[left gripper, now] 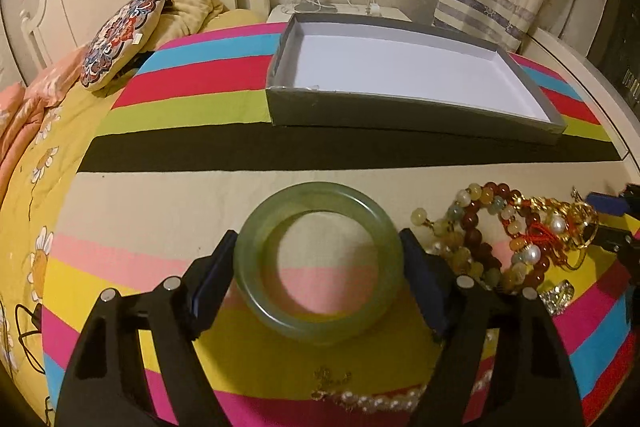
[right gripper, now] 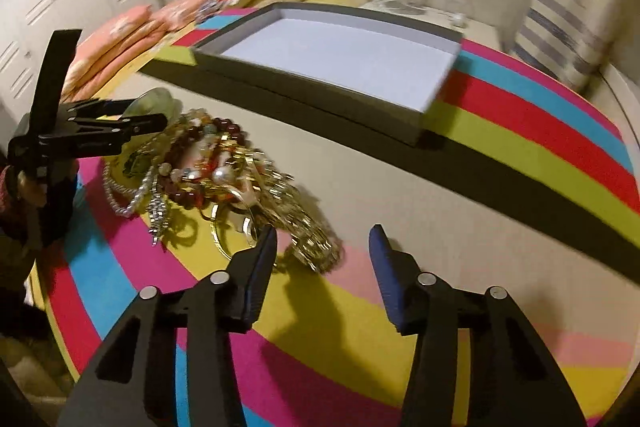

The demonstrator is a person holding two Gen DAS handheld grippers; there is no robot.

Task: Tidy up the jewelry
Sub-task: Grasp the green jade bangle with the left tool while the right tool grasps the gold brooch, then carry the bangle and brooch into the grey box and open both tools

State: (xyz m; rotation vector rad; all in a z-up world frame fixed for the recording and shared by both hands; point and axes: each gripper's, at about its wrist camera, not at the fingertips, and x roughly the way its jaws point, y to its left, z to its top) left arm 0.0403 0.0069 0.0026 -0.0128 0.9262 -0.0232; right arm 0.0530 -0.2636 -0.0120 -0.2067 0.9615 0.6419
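Note:
A green jade bangle (left gripper: 318, 261) sits between the two fingers of my left gripper (left gripper: 318, 263), which is shut on its sides just above the striped cloth. A heap of jewelry (left gripper: 512, 239) with bead bracelets, pearls and gold chains lies right of it. In the right wrist view the same heap (right gripper: 224, 179) lies left of and just ahead of my right gripper (right gripper: 322, 247), which is open and empty. The left gripper (right gripper: 156, 121) shows there at the far left with the bangle (right gripper: 154, 105). A grey tray with a white floor (left gripper: 400, 107) stands behind.
The striped cloth (left gripper: 168, 195) covers a bed. A pearl strand (left gripper: 372, 401) lies near the front edge. A round patterned cushion (left gripper: 120, 39) and folded bedding are at the back left. The tray also shows in the right wrist view (right gripper: 312, 107).

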